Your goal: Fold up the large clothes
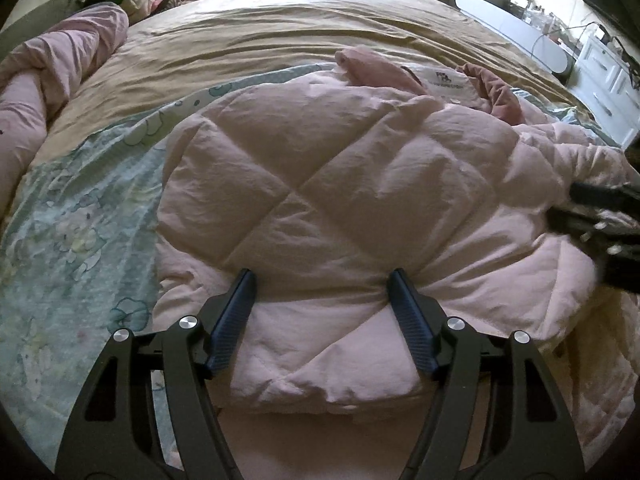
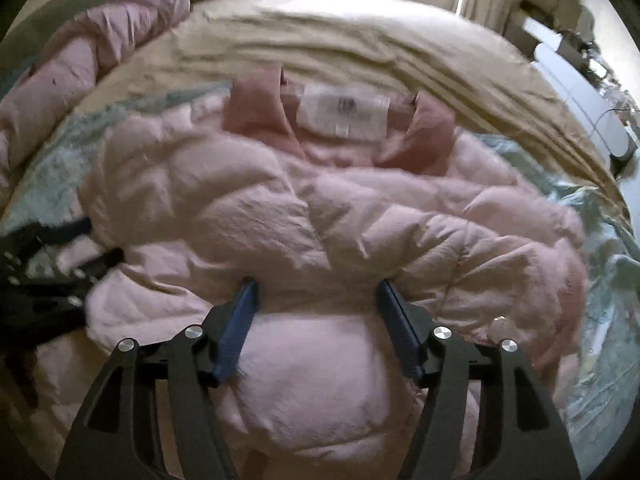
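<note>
Starting at the far left: lying bunched along the edge of the bed (image 1: 280,20), a rolled pink quilt (image 1: 60,64). Spreading beside it over the near part of the mattress, a pale green patterned sheet (image 1: 80,220). Resting on that sheet, flat and puffy, with its collar (image 2: 428,136) pointing toward the far side of the bed and a white label (image 2: 344,114) facing up: the pink quilted jacket (image 1: 320,168). Pressing down at the jacket's near hem, the left gripper (image 1: 322,280), apparently clamping a thick fold of padding between its blue fingers (image 1: 236,320), with fabric puckering at the right-hand one. Further right, hovering over the same hem, the right gripper (image 2: 318,286), standing released, fingers apart with padding bulging up between them, not pinching it. Standing beyond the bed at the far right, white drawers (image 1: 608,80).
</note>
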Motion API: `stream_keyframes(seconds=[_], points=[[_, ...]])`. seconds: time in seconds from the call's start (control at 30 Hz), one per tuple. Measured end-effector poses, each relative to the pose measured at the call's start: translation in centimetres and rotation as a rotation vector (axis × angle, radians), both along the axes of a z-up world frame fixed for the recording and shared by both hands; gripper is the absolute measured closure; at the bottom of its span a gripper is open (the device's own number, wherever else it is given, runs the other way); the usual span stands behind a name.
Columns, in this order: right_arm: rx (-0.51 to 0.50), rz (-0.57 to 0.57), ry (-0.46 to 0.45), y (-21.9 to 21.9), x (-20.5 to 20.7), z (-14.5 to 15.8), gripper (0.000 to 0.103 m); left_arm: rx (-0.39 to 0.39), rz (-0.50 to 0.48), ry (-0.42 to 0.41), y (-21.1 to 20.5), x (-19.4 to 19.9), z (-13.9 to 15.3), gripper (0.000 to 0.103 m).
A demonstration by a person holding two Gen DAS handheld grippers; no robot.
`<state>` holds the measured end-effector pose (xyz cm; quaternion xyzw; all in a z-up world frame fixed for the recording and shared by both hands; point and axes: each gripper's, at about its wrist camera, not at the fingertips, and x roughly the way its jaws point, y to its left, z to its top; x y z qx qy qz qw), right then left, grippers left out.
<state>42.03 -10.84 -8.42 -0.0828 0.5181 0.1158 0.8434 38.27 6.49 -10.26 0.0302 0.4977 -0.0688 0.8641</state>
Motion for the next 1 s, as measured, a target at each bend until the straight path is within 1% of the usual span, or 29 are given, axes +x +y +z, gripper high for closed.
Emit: stream_keyframes(seconds=[0.07,0.17,0.37,0.53,0.63,0.7,0.77,0.83,0.9,0.93,1.0], points=[[0.023,-0.01,0.012,-0.4,0.3,-1.0,0.04,-0.002,-0.001,-0.003,0.0,0.0,-0.2,0.041],[0.044,-0.027,0.008,-0.6,0.3,-1.6,0.04,-0.006,0.003,-0.006,0.0,-0.1,-0.5,0.041],[0.038,-0.041,-0.009,-0.5,0.2,-2.2,0.04,-0.02,0.002,-0.012,0.1,0.1,-0.9,0.041],[0.045,-0.047,-0.011,-0.7,0.4,-2.1,0.04,-0.022,0.012,-0.013,0.0,0.1,-0.8,0.041],[0.096,-0.045,-0.008,-1.3,-0.1,-0.5,0.04,-0.029,0.019,-0.019,0.2,-0.6,0.3,0.042],[0.139,-0.042,-0.032,-2.1,-1.6,1.8,0.04,-0.02,0.011,-0.031,0.2,-1.6,1.7,0.042],[0.159,-0.028,-0.065,-2.5,-3.7,3.6,0.04,-0.012,-0.003,-0.058,0.0,-2.7,2.8,0.037],[0.163,-0.011,-0.076,-2.7,-5.4,4.2,0.04,-0.017,-0.013,-0.072,-0.1,-3.7,3.4,0.037],[0.15,0.002,-0.052,-2.5,-6.7,3.7,0.04,-0.015,-0.025,-0.054,-0.5,-4.0,2.8,0.037],[0.137,0.002,-0.036,-2.3,-7.0,3.2,0.04,-0.001,-0.025,-0.05,-0.7,-4.0,2.2,0.036],[0.103,-0.007,-0.016,-2.2,-7.1,1.9,0.04,-0.003,-0.022,-0.037,-0.7,-3.8,1.4,0.034]])
